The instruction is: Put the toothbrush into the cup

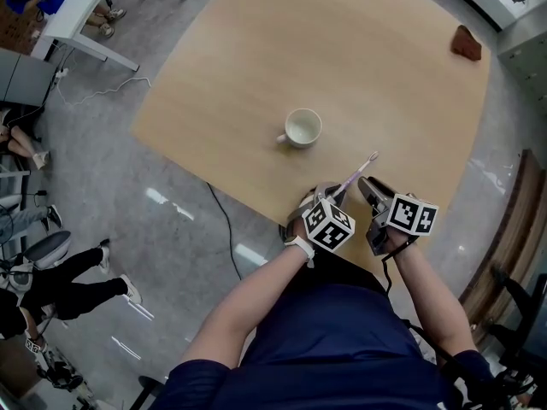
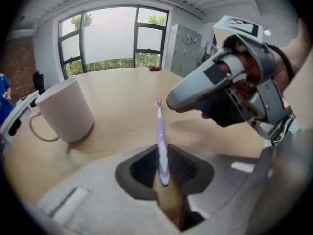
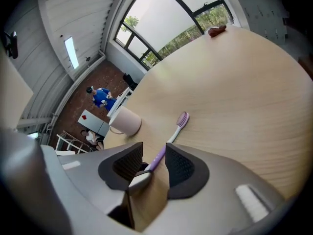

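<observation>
Head view shows one light wooden table (image 1: pixel 389 84) carrying one white handled ceramic cup (image 1: pixel 302 129), one slim purple-and-white toothbrush (image 1: pixel 355 176) and one small reddish-brown lump (image 1: pixel 466 43) well apart at the far corner. Two grippers sit side by side at the near edge. The left gripper (image 1: pixel 329 196) has its jaws drawn narrow onto the end of the toothbrush handle, and the bristle head points out past them, away from the person and to the right of the cup. The right gripper (image 1: pixel 369 190) sits just beside the brush with its jaws apart and nothing clamped; in its own view the handle shows through the gap between the pads.
</observation>
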